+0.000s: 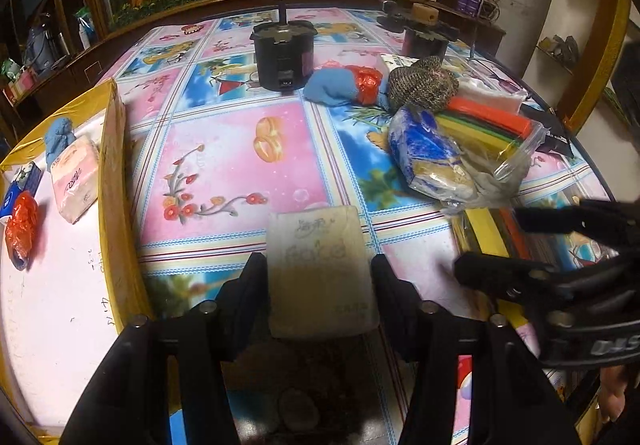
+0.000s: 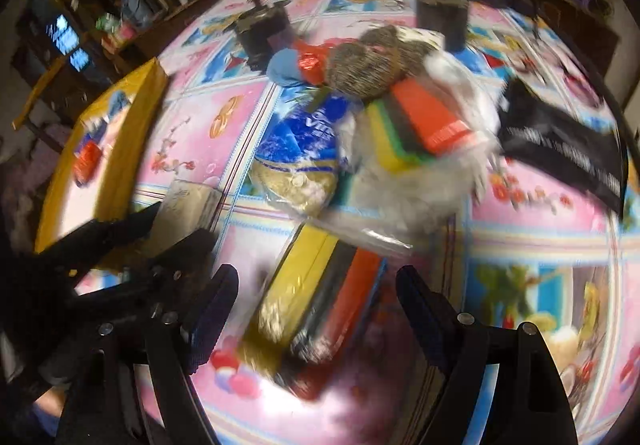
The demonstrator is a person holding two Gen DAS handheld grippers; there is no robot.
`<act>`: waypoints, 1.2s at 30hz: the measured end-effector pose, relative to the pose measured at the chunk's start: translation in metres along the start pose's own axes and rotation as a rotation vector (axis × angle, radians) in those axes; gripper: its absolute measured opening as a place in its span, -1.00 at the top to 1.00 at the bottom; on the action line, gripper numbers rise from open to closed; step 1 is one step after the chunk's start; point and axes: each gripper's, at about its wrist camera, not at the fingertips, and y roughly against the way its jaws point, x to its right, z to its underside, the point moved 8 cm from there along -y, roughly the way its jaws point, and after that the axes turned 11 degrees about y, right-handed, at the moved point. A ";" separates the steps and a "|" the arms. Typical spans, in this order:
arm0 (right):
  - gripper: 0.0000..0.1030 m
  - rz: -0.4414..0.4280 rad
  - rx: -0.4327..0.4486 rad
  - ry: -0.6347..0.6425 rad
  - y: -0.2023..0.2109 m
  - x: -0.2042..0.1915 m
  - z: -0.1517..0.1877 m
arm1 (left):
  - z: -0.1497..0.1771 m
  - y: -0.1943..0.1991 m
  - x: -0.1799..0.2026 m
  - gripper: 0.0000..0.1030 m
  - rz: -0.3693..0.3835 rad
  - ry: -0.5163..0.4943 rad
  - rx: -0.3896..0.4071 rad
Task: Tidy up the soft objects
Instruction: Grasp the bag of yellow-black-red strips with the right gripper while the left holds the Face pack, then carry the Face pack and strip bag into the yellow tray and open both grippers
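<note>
over the patterned table (image 1: 240, 165), left gripper (image 1: 319, 265) clamps a pale grey sponge block (image 1: 320, 269); right gripper (image 2: 316, 285) hangs wide above a banded sponge pack (image 2: 316, 297), not gripping.
risk: slick wrap could slide off one pad, or the jaws snag the bagged pile (image 1: 460, 161) nearby. faint scrawl on the block unreadable; the gold-edged box (image 1: 116, 181) waits at left.

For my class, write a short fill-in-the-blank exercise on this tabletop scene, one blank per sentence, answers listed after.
1. The left gripper holds a pale, rectangular ____ between its fingers.
2. The pink tissue pack lies inside the ____-edged box.
3. The right gripper hangs, fingers apart, over a pack of coloured ____.
4. The knitted item rests beside an orange ____.

Missing words: sponge; gold; sponges; bag
</note>
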 end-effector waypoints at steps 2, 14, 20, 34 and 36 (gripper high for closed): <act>-0.60 0.018 -0.005 0.010 0.000 0.003 -0.002 | 0.001 0.001 0.000 0.02 0.004 0.001 0.001; -0.42 0.065 0.069 0.063 0.016 -0.003 0.028 | 0.002 0.001 0.001 0.01 -0.009 -0.012 0.000; 0.12 0.090 0.103 0.090 0.017 0.006 0.026 | 0.003 0.001 0.002 -0.03 -0.013 -0.015 0.000; 0.11 0.049 0.141 0.070 0.020 0.007 0.028 | 0.003 -0.001 0.006 -0.22 -0.012 -0.039 -0.008; 0.11 0.036 0.150 0.064 0.021 0.007 0.028 | 0.002 -0.002 0.006 -0.13 -0.007 -0.036 -0.007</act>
